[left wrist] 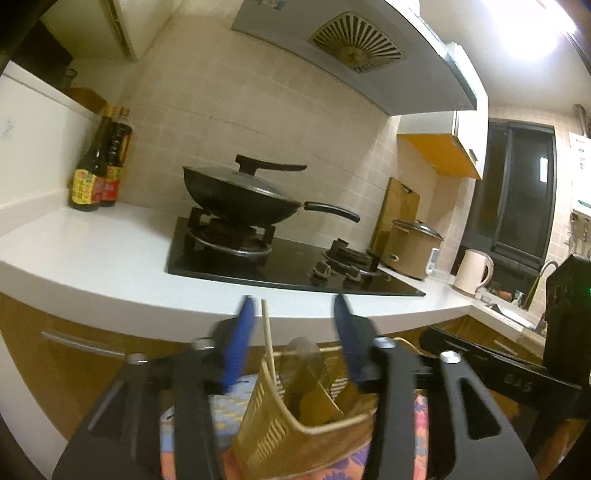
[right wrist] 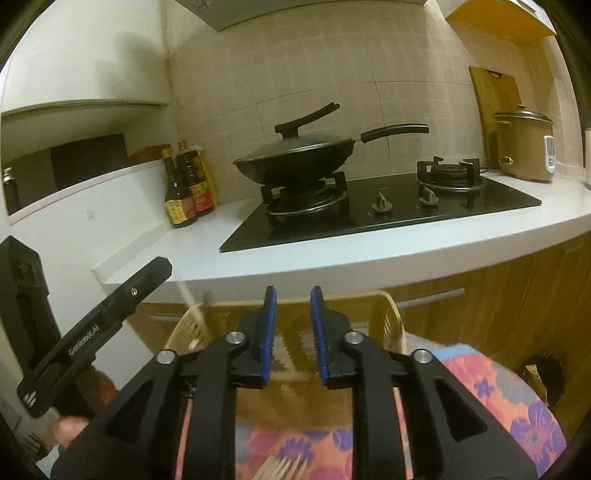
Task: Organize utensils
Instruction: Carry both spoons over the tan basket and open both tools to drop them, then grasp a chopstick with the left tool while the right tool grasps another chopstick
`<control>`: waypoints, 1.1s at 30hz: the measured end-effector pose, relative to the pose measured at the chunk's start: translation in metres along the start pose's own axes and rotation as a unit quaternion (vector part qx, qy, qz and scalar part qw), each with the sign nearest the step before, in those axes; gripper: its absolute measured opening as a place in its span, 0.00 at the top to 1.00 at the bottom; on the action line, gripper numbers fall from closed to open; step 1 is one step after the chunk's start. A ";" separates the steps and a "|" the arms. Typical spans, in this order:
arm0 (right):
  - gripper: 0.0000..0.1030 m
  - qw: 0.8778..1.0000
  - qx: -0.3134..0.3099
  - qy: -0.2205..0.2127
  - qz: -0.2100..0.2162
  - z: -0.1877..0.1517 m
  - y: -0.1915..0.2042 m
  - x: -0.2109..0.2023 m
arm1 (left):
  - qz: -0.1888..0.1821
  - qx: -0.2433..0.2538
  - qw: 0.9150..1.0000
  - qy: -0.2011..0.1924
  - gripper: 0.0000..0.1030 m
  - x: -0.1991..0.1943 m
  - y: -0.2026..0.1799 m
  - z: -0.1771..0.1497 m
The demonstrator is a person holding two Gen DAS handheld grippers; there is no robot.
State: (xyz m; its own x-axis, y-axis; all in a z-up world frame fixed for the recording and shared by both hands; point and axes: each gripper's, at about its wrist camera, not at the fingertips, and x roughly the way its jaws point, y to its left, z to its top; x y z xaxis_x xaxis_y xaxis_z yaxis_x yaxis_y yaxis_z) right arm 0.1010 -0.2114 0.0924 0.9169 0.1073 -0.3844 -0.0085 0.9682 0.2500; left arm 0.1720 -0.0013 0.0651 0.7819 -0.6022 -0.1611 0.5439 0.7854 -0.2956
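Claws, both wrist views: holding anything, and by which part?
Nothing held. Left claw and right claw are both open with bare pads, above the utensil basket; a chopstick stands in it, ungripped.

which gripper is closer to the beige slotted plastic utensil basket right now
Hard to separate. The left gripper hovers open just above the beige slotted plastic utensil basket, beside a chopstick. The right gripper, also open, hovers over the basket's rim.

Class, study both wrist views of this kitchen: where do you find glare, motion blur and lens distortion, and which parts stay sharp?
Left wrist view: a ceiling light blows out the top right corner; the left gripper tips and the utensil basket smear with blur; the wok stays fairly sharp. Right wrist view: even, dim light; the counter edge bows from fisheye; the chopstick by the basket blurs.
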 end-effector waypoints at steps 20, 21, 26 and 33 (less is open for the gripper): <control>0.65 0.979 0.012 0.201 0.019 -0.159 0.011 -0.030 | 0.024 0.027 0.976 0.215 0.50 -0.054 -0.027 -0.122; 0.66 0.978 0.009 0.206 0.017 -0.161 0.013 -0.029 | 0.024 0.029 0.972 0.231 0.52 -0.051 -0.027 -0.126; 0.69 0.970 0.015 0.241 0.008 -0.173 0.014 -0.020 | 0.026 0.069 0.948 0.311 0.65 -0.035 -0.031 -0.148; 0.69 0.969 0.038 0.242 0.035 -0.175 0.006 -0.021 | -0.001 0.067 0.933 0.355 0.65 -0.022 -0.026 -0.152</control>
State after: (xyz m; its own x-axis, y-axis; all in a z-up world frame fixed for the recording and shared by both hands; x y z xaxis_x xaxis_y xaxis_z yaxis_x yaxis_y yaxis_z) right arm 0.0115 -0.1679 -0.0533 0.6209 0.2832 -0.7310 -0.0180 0.9374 0.3479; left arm 0.0940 -0.0300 -0.0671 0.4091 -0.5093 -0.7571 0.6153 0.7667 -0.1832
